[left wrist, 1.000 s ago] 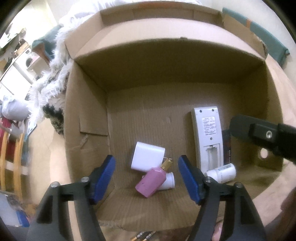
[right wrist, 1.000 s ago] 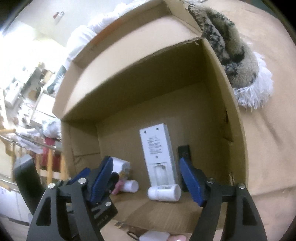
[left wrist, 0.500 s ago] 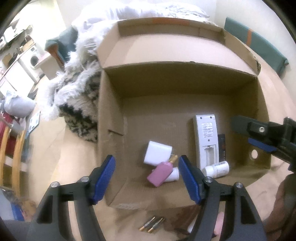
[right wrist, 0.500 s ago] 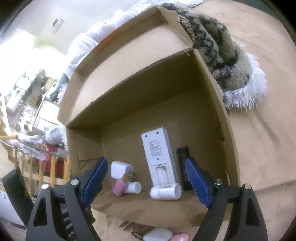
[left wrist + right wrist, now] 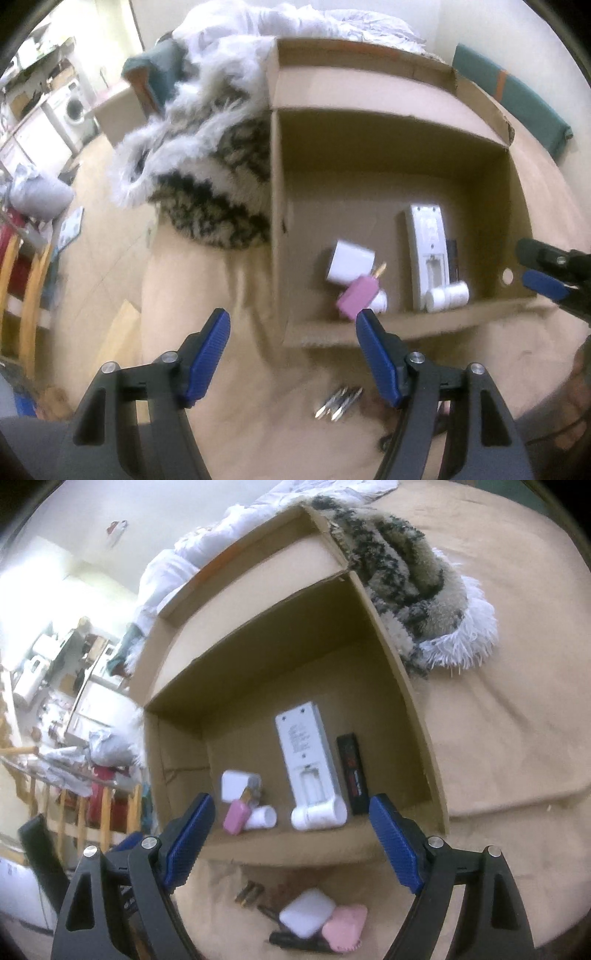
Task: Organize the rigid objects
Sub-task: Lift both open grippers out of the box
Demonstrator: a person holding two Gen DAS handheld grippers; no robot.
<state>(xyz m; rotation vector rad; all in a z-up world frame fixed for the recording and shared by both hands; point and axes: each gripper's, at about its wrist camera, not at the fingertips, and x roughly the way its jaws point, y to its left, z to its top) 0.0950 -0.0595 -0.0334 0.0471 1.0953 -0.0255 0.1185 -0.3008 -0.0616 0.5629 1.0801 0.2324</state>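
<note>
The cardboard box (image 5: 402, 686) lies open on the tan cover (image 5: 517, 738). Inside it, a white remote (image 5: 306, 753) lies back up with its battery bay uncovered; its printed label is too blurred to read. Just right of the remote lies a black stick (image 5: 352, 771) with red lettering, also unreadable. A white bottle (image 5: 319, 814) touches the remote's near end. Left of the remote sit a white block (image 5: 236, 784), a pink bottle (image 5: 236, 816) and a small white tube (image 5: 262, 818). Outside the box, near its front wall, lie batteries (image 5: 249, 891), a white case (image 5: 306, 912) and a pink case (image 5: 345, 928). The left gripper (image 5: 293, 354) and right gripper (image 5: 291, 845) both hover before the box, jaws apart and empty.
</note>
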